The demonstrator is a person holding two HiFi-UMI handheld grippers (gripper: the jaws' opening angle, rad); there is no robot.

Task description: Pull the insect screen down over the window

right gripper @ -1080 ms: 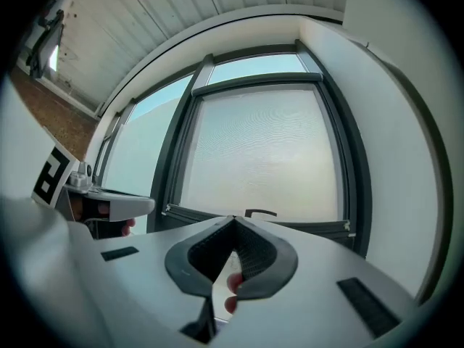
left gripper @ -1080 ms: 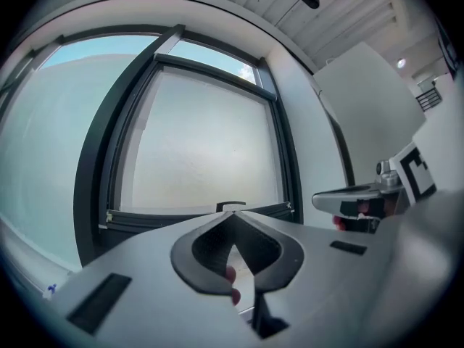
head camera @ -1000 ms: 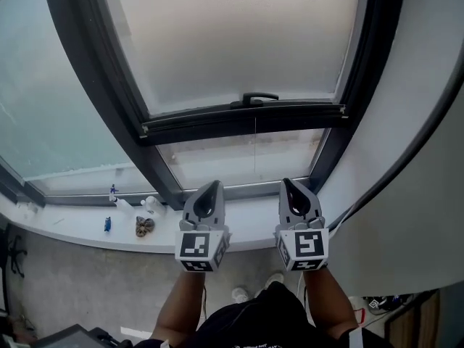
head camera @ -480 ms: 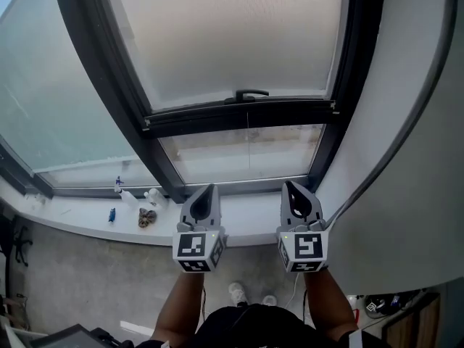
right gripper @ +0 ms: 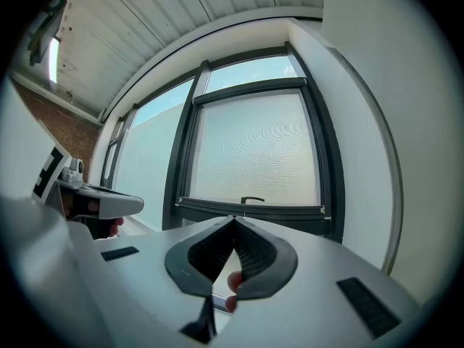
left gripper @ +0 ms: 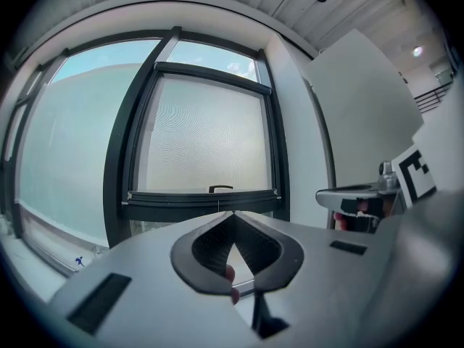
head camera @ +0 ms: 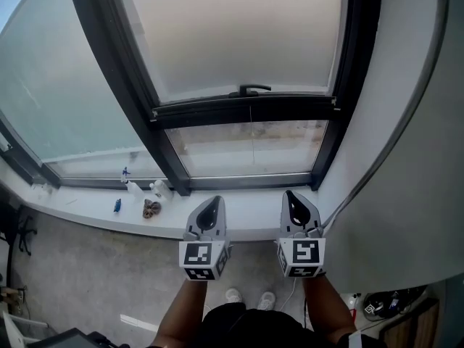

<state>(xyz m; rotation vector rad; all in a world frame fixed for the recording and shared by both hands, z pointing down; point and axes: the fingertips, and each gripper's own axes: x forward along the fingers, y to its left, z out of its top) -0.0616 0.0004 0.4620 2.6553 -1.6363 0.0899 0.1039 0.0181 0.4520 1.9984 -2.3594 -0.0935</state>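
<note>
Insect screen (head camera: pixel 232 35) hangs with its bottom bar (head camera: pixel 246 112) short of the sill (head camera: pixel 250 217), leaving a strip of glass (head camera: pixel 250 149) bare below the bar. The pull looks unfinished, so next I must reach the handle (head camera: pixel 250 90) on that bar. My left fingers (left gripper: pixel 205 246) and right fingers (right gripper: pixel 255 256), both shut and empty, hover well below the bar

The left claw (head camera: pixel 216 200) and the right claw (head camera: pixel 289 193) are grey, with dark ribbed pads (left gripper: pixel 251 243). Each carries a white cube (head camera: pixel 204 257) with black square markers. The person wears a dark shirt (head camera: pixel 246 328) and light shoes (head camera: pixel 233 295).
</note>
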